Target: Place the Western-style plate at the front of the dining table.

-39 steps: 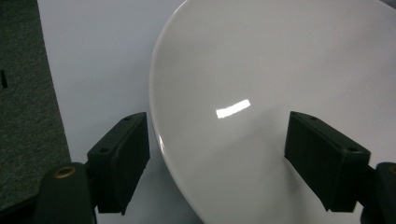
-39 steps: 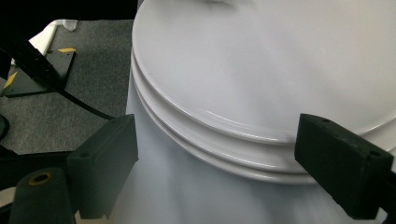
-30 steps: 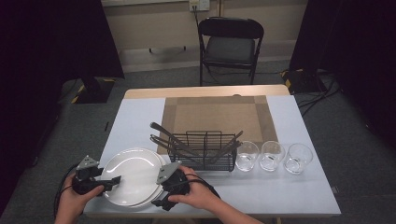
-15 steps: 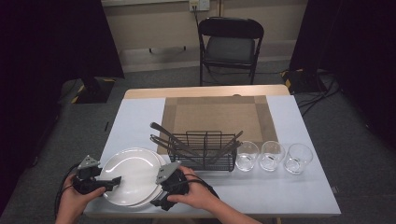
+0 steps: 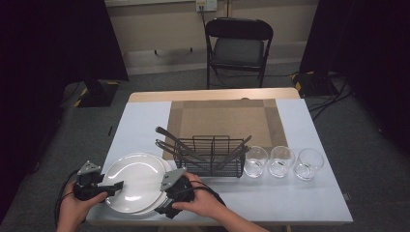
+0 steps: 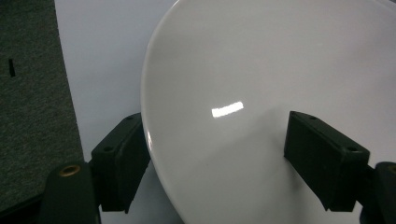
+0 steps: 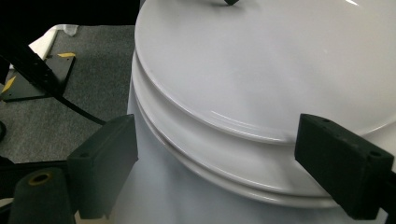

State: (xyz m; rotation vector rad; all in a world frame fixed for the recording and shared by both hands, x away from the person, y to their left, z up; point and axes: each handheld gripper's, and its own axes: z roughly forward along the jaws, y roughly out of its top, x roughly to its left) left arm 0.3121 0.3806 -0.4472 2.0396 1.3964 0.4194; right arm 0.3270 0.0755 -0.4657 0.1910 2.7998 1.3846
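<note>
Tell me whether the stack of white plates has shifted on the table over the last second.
No. The stack of white plates lies at the same spot beside the black wire rack, near the table's front edge.

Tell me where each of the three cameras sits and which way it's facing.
High view: above the near table edge, looking forward and down on the plates, wire rack and glasses; forearms, left gripper, right gripper.
Left gripper view: on the left gripper, facing the top plate's rim between open jaws.
Right gripper view: on the right gripper, facing the stack's edge between open jaws.
All three share the plates.
</note>
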